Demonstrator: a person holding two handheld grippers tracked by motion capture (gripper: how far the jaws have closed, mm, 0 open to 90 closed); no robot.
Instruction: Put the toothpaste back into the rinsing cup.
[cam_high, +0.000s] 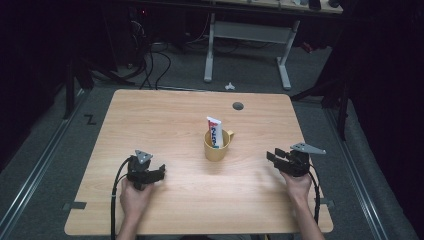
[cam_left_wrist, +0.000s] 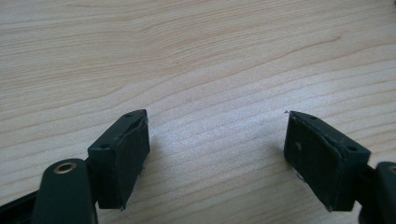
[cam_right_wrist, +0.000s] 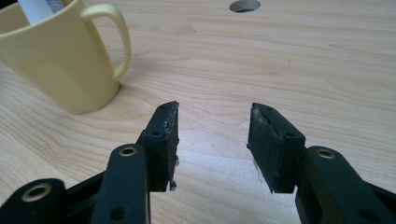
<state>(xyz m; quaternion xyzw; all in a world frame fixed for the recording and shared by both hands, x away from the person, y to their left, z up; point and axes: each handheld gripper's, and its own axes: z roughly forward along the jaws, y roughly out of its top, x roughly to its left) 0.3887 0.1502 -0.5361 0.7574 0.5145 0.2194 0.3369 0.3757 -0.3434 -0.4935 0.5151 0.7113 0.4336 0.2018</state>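
Your left gripper (cam_high: 159, 171) rests low over the near left part of the counter (cam_high: 165, 115), held in your left hand (cam_high: 134, 196). In the left gripper view its jaws stand spread wide, with bare wood grain between the pads (cam_left_wrist: 133, 156); they pinch nothing and touch no object.

Your right gripper (cam_high: 274, 154) sits over the near right part of the counter, held in your right hand (cam_high: 298, 184), and points toward the centre. In the right gripper view its jaws stand apart by a moderate gap, narrower than the left pair. Nothing lies between the pads (cam_right_wrist: 170, 140), and they grip nothing.

The yellow mug (cam_high: 217, 145) stands upright near the middle of the counter, between your two grippers and well apart from both. Its handle faces the right side in the high view. A toothpaste tube (cam_high: 214, 131) stands inside the mug, leaning slightly, with its upper part rising above the rim. In the right gripper view the mug (cam_right_wrist: 60, 60) appears at the upper left, beyond the left jaw and clear of it.

A round cable hole (cam_high: 238, 106) sits in the counter behind the mug.
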